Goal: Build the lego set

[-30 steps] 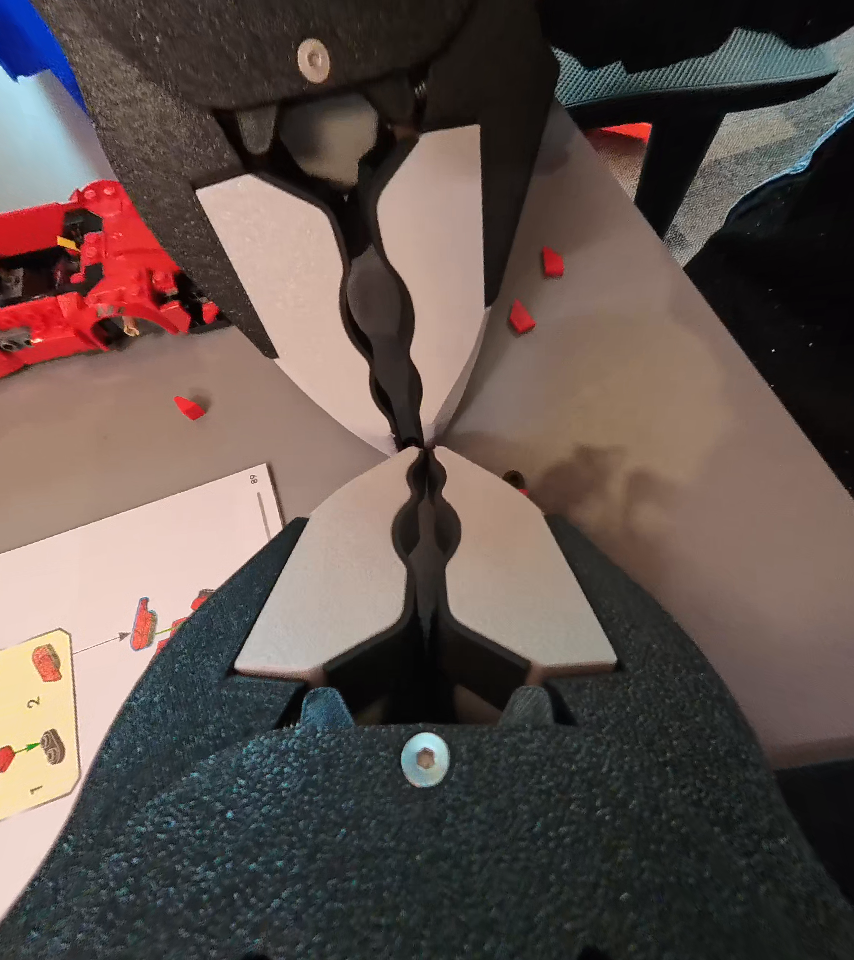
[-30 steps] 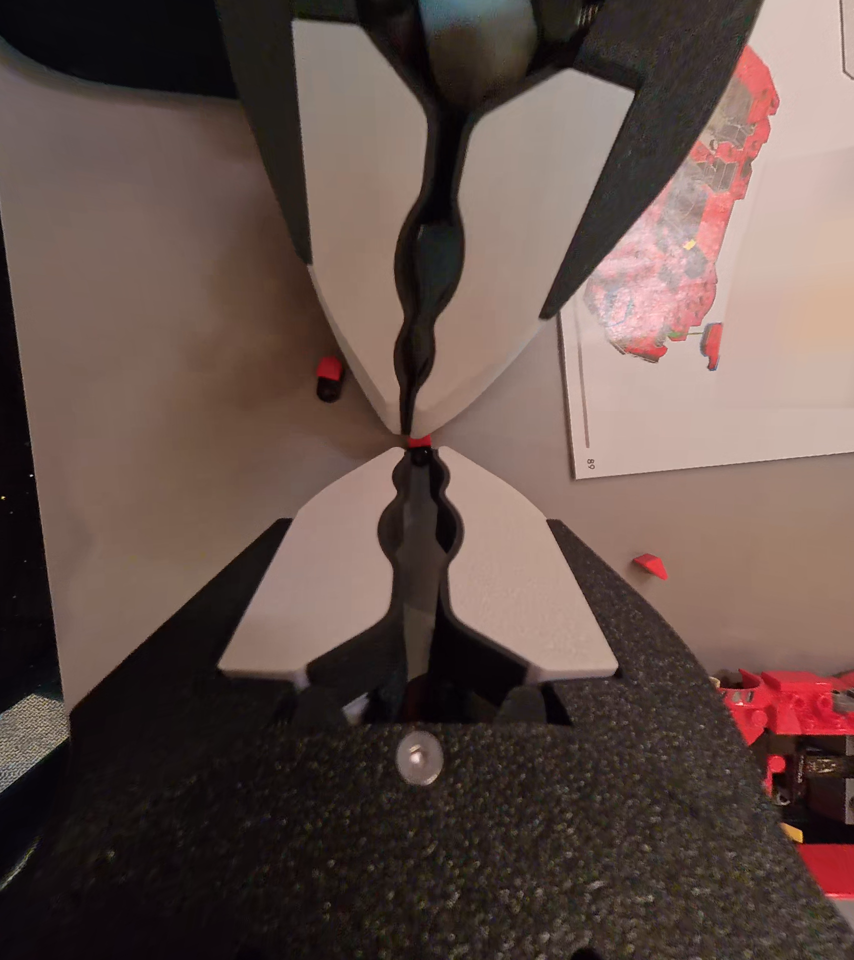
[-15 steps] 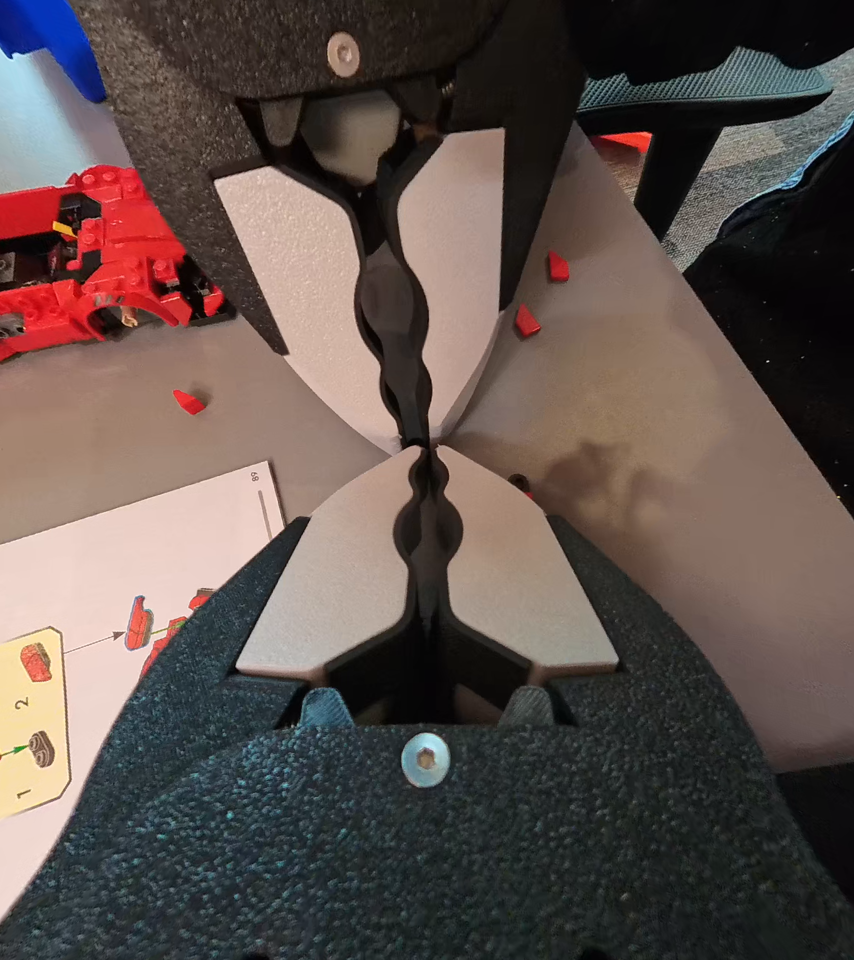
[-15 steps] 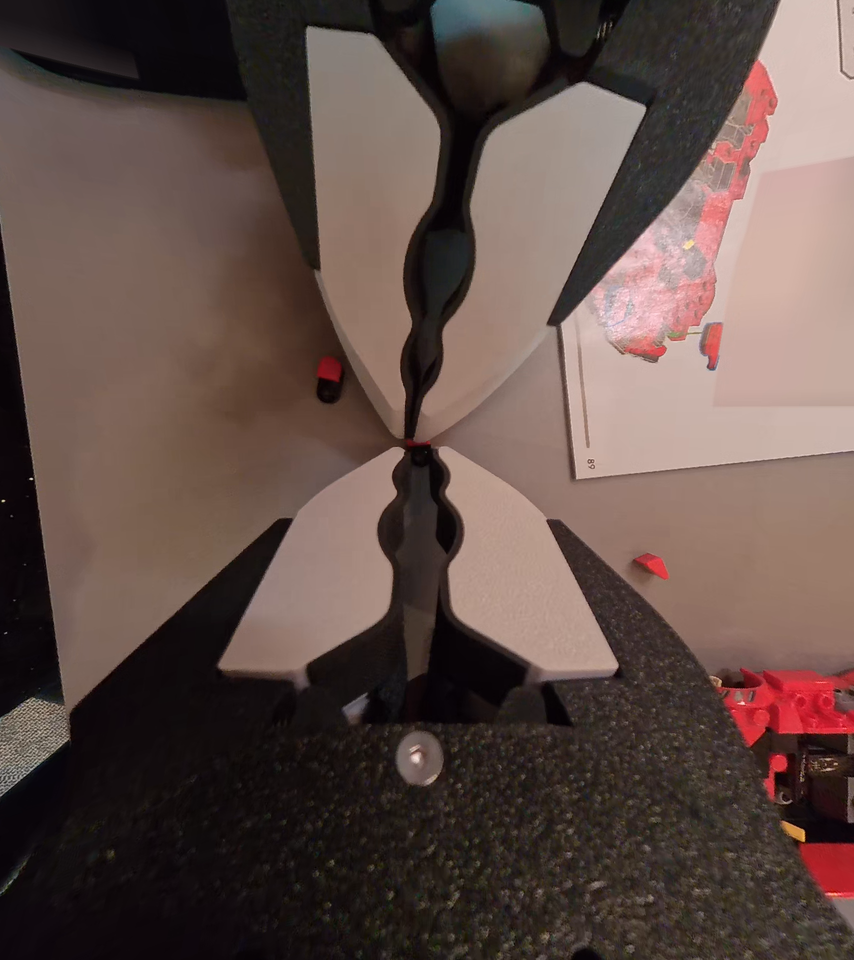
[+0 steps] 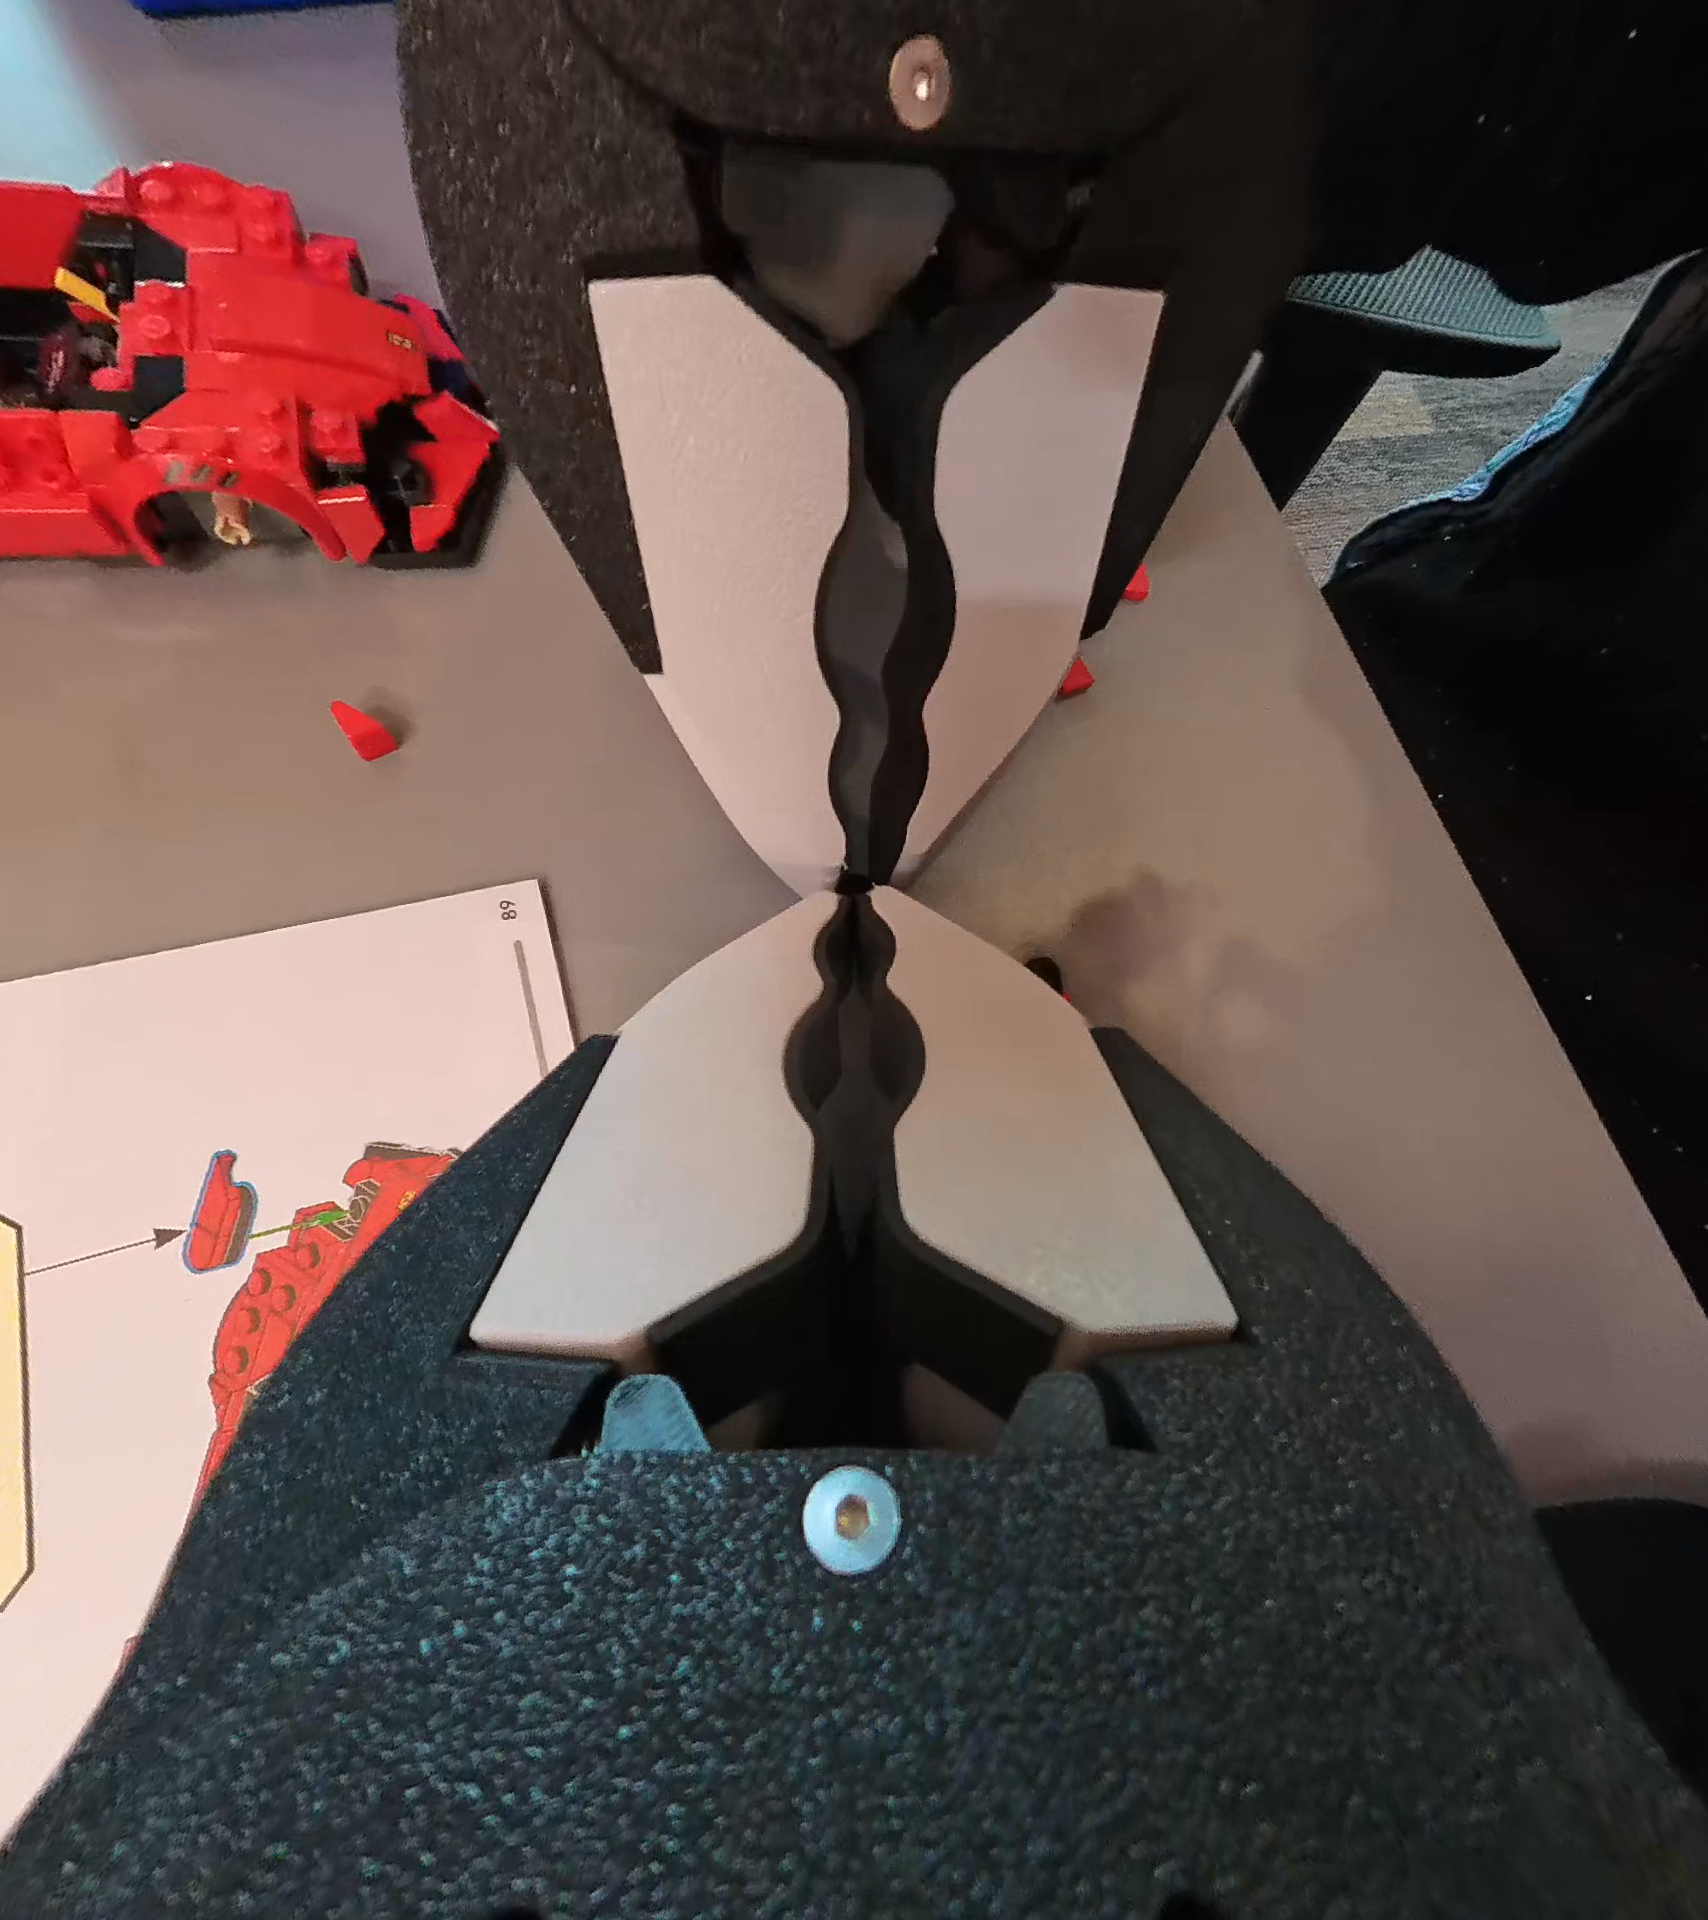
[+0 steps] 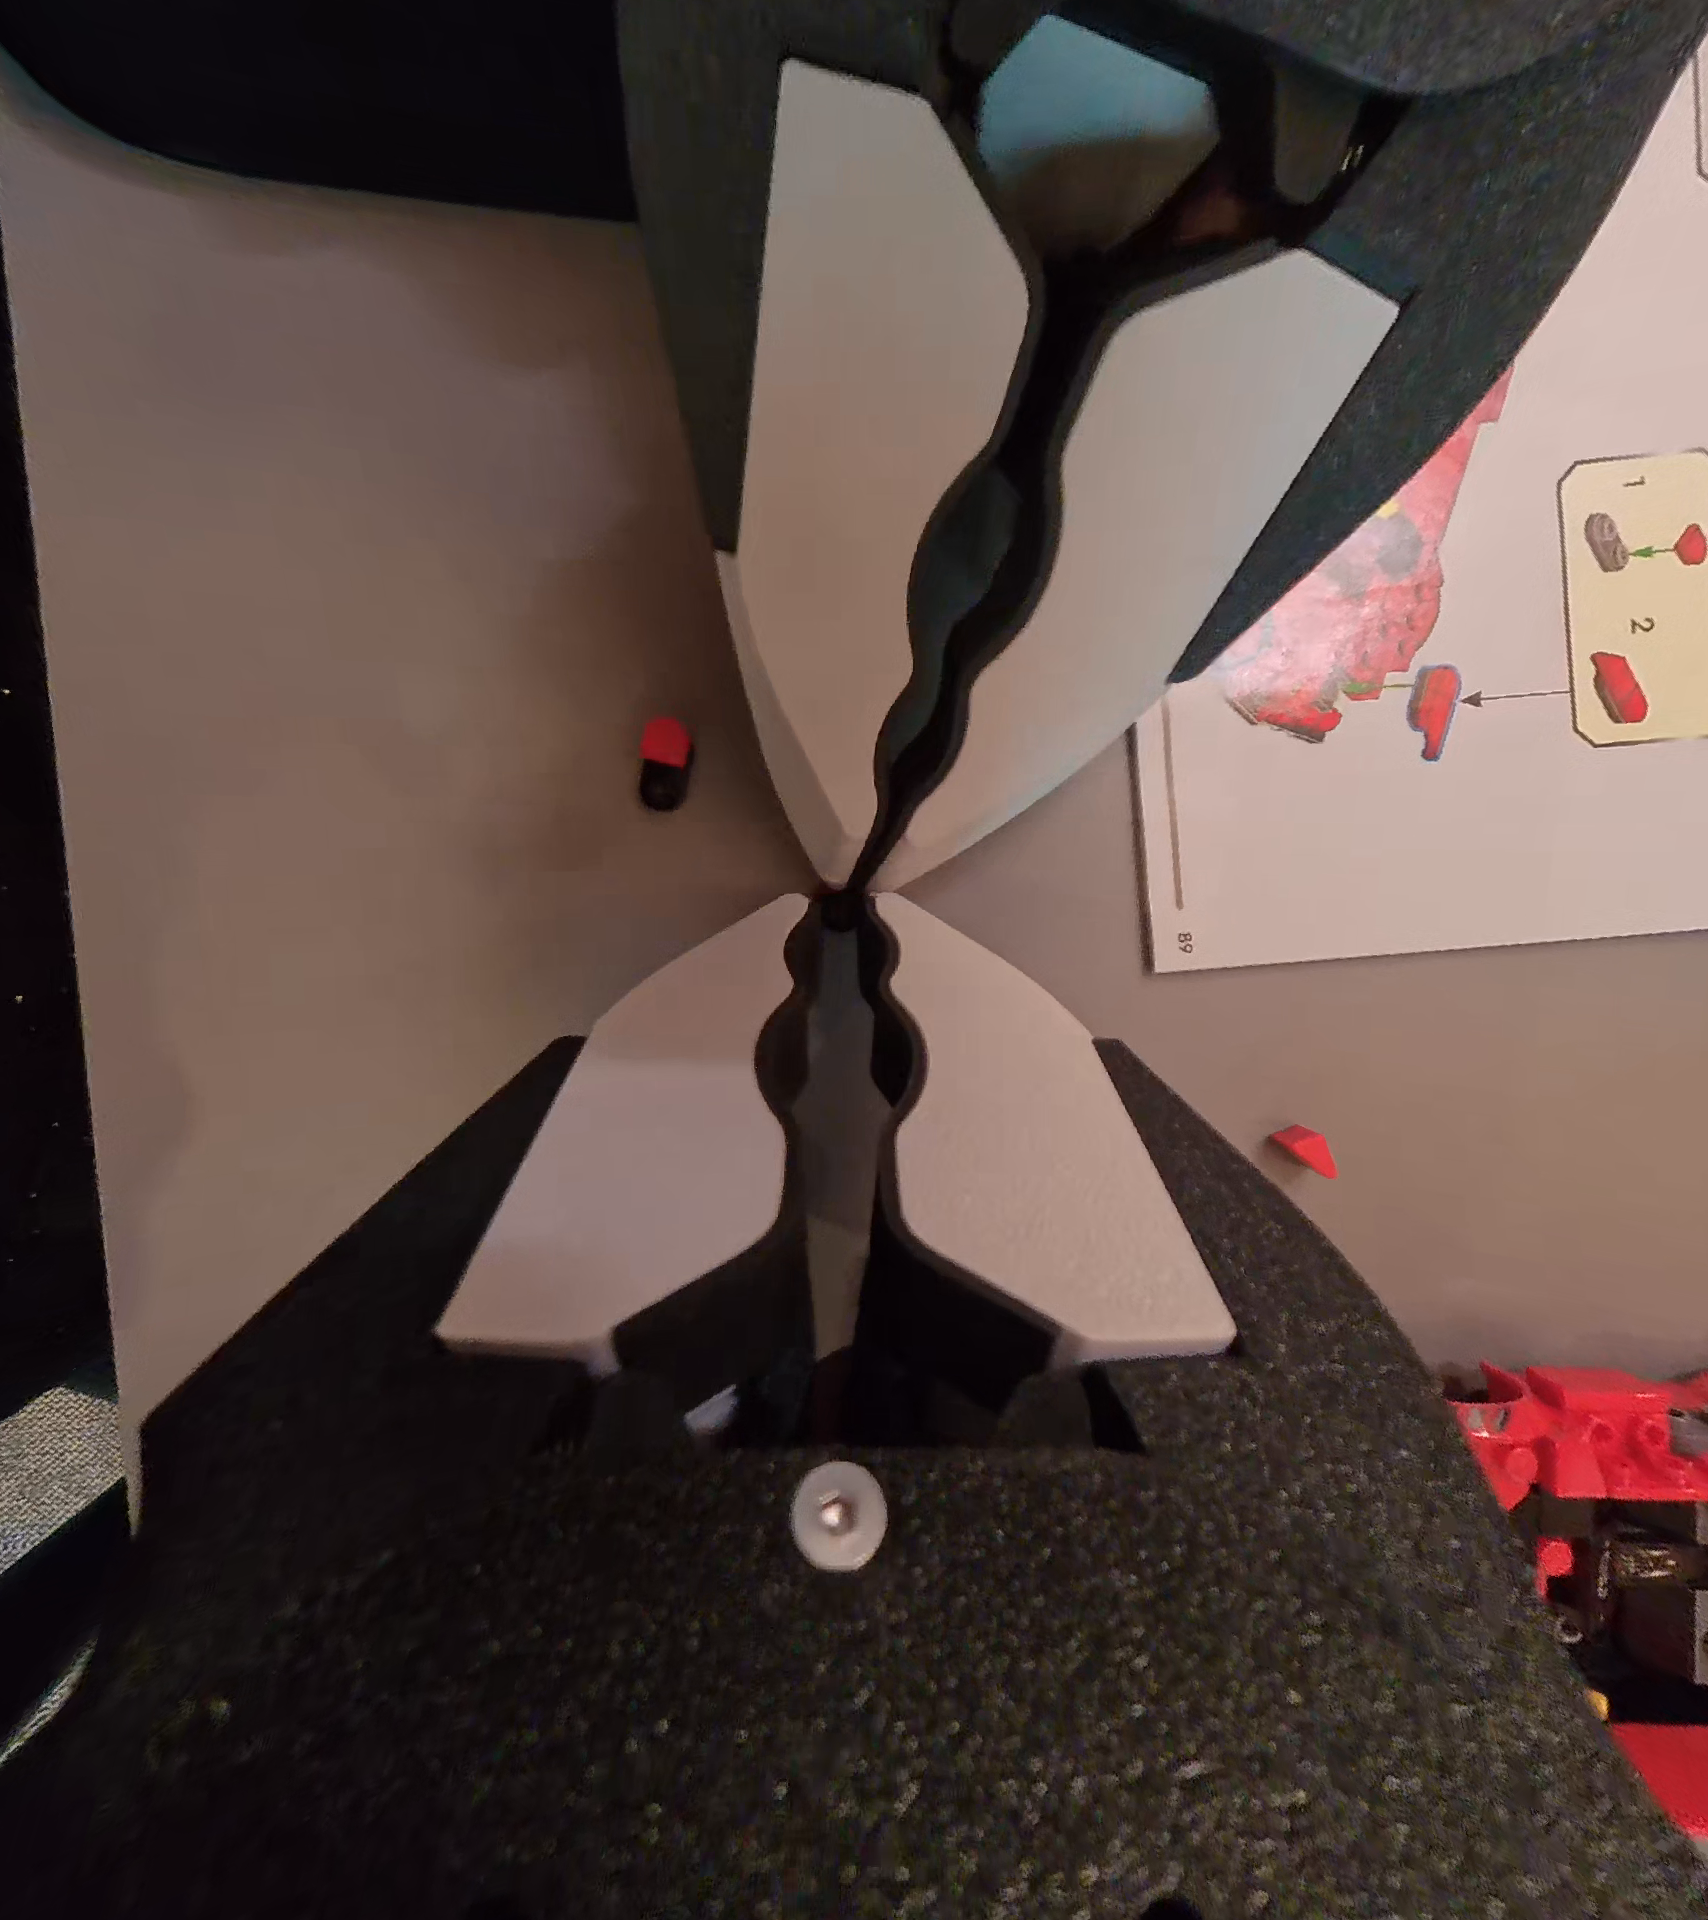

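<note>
My left gripper (image 5: pixel 855 912) and right gripper (image 6: pixel 837 923) meet tip to tip above the grey table (image 5: pixel 1245 1039); both are shut. In the right wrist view a tiny black lego piece (image 6: pixel 837 914) sits pinched in the right gripper's tips, pressed against the tips of the left gripper (image 6: pixel 855 878), which is tilted. The small red piece the left gripper held is hidden between the tips. The right gripper (image 5: pixel 860 868) comes in from above in the left wrist view. The partly built red lego car (image 5: pixel 154 395) lies at the far left, and also shows in the right wrist view (image 6: pixel 1660 1507).
The open instruction booklet (image 5: pixel 206 1091) lies under my left gripper. A loose red slope piece (image 5: pixel 364 730) lies near the car, two more red pieces (image 5: pixel 1075 681) lie behind the right gripper, and a red-and-black piece (image 6: pixel 665 764) lies near the tips. The table edge and a black chair (image 5: pixel 1401 322) are on the right. Only a small space, under 4 cm, lies between the two pairs of fingers.
Both grippers stay shut and tip to tip. The red bit seen between the tips earlier no longer shows. The left gripper has tilted, and both views have shifted toward the car and booklet.
</note>
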The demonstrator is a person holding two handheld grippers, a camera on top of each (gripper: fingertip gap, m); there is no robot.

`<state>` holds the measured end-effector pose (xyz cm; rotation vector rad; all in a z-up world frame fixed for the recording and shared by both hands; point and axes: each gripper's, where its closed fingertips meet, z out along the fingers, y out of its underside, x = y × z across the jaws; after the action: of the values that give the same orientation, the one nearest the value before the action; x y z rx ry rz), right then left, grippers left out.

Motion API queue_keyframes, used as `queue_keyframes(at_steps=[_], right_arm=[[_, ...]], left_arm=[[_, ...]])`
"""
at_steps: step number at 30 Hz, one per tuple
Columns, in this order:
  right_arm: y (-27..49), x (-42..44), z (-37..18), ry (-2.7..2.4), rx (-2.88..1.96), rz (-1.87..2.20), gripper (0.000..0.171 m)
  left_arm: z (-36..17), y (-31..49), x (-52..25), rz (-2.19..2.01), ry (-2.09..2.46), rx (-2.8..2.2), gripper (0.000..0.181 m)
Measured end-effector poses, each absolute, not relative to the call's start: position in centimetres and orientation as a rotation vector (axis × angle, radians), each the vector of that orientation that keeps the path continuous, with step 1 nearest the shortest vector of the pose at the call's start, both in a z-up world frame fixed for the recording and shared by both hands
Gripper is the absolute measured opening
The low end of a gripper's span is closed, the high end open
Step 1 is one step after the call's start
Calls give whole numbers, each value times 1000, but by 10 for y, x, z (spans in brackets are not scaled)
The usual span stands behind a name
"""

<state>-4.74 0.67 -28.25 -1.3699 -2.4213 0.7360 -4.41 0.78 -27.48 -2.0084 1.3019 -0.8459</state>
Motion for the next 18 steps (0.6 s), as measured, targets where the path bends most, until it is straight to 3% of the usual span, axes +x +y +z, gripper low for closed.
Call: queue_keyframes(at_steps=[10,12,18], right_arm=[[9,-45,-282,-2643,-1003,617,8],[11,-47,-281,-2670,-964,583,19],[11,-46,-278,-2653,-967,619,23]], left_arm=[[-268,8,-57,-817,1284,-1970,0],[-277,3,-56,-783,1360,-1999,0],[-280,5,-56,-757,1361,-2019,0]])
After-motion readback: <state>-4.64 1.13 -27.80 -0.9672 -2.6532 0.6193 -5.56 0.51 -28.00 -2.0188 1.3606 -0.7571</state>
